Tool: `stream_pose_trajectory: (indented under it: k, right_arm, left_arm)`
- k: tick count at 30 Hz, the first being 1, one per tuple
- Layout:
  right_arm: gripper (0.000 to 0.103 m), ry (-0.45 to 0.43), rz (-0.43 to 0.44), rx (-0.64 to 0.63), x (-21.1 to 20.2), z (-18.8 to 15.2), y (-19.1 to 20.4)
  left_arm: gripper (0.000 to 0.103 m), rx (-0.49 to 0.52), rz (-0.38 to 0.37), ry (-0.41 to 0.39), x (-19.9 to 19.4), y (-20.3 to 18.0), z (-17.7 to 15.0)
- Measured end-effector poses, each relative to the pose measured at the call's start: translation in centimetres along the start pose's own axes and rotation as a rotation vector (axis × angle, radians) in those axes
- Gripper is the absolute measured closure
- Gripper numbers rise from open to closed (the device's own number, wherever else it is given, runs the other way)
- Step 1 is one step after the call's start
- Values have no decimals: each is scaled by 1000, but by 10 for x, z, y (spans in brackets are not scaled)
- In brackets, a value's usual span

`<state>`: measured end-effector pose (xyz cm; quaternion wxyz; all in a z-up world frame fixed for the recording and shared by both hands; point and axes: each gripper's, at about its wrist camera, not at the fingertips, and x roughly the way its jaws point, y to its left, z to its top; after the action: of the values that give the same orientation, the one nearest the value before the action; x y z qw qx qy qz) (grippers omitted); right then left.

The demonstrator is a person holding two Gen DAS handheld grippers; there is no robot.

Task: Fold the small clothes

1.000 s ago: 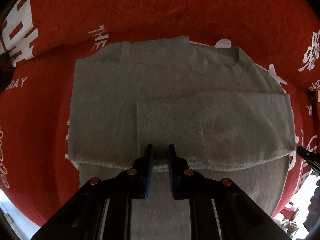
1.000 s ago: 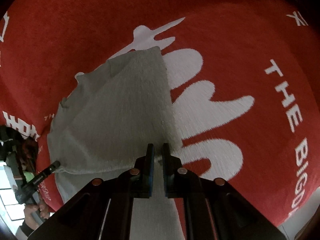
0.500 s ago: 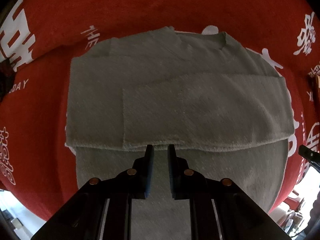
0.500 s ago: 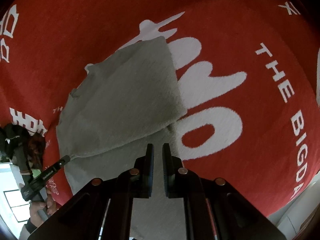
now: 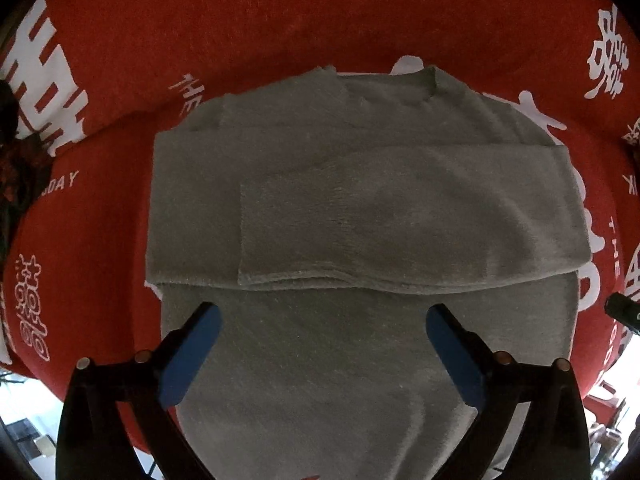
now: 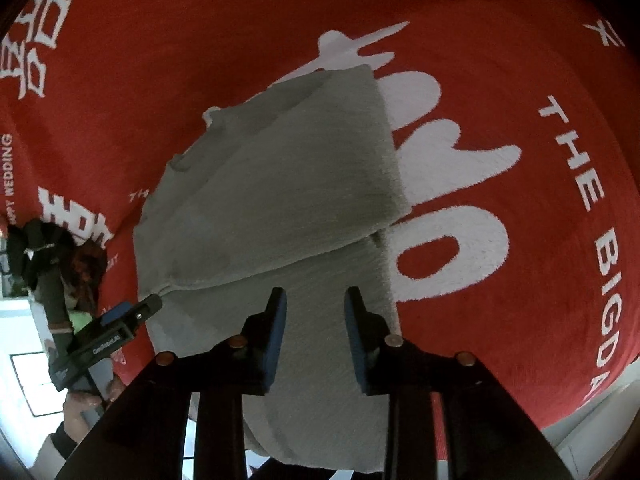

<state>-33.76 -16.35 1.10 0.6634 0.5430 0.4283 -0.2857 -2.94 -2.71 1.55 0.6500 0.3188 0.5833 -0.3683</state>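
On the left of the scene, the left gripper (image 5: 320, 322) is held straight above the grey sweater (image 5: 360, 216), its blue pads (image 5: 192, 354) spread as wide as they go after just having been opened; nothing is caught between them, only the lower body of the garment is seen beneath. The sweater is spread flat on a red blanket (image 5: 280, 20) printed with white lettering, neckline at the far end, and both sleeves have been laid across the chest, so that a layered band with a loose lower edge is formed. Further right, the right gripper (image 6: 315, 300) is angled down over the garment's right side; its jaws have just been parted, are seen partly open, and no cloth is pinched.

The sleeve fold is judged complete, with the hem-to-collar fold still to be made. Trouble could be caused by a shallow pinch at the hem: only the top layer might be lifted, and the body left behind. The crossed sleeves could also be dragged loose if the fleecy cloth is snagged by a pad.
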Motion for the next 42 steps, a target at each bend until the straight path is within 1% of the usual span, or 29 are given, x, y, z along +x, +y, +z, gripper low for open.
stream_pose_trajectory:
  k: [1, 3, 5, 6, 7, 9, 12, 15, 20, 22, 25, 28, 34, 38, 42]
  right_arm:
    - [69, 4, 4, -5, -1, 0, 0]
    - [59, 9, 11, -18, -2, -1, 1]
    - [54, 13, 19, -31, -4, -2, 1]
    - [49, 16, 20, -38, -4, -3, 1]
    - [45, 16, 21, -44, -5, -4, 1]
    - [33, 5, 23, -65, -9, -5, 1]
    - [25, -10, 36, -104, -16, -8, 0]
    - [25, -2, 42, -132, -19, -12, -3]
    - [25, 55, 44, -141, -12, -22, -16]
    - [25, 77, 39, -134, -9, -27, -21]
    - [25, 102, 39, -112, -4, -38, -28]
    - [25, 120, 40, -93, 1, -51, -30]
    - [25, 152, 42, -69, 13, -83, -27]
    - [25, 163, 62, -37, 18, -111, -25]
    - [25, 173, 40, -46, 24, -144, -22]
  left_arm:
    - [0, -4, 5, -3, -3, -2, -1]
    - [0, -10, 10, -3, -6, -4, -2]
    - [0, -14, 16, -3, -9, -7, -4]
    - [0, -16, 21, -2, -10, -11, -5]
    - [0, -18, 25, 0, -11, -13, -8]
    - [0, -26, 31, 6, -13, -16, -12]
    - [0, -54, 16, 30, -13, -17, -20]
    - [0, -72, 28, 60, -8, -17, -34]
    - [0, -98, -19, 115, -1, -17, -68]
    - [0, -111, -27, 132, 0, -16, -81]
    - [0, -127, -13, 150, 0, -12, -100]
    - [0, -145, -17, 165, 1, -4, -117]
    - [0, -151, -28, 138, -1, 16, -145]
    - [0, -182, -52, 120, -4, 41, -172]
    - [0, -209, -73, 122, 1, 72, -202]
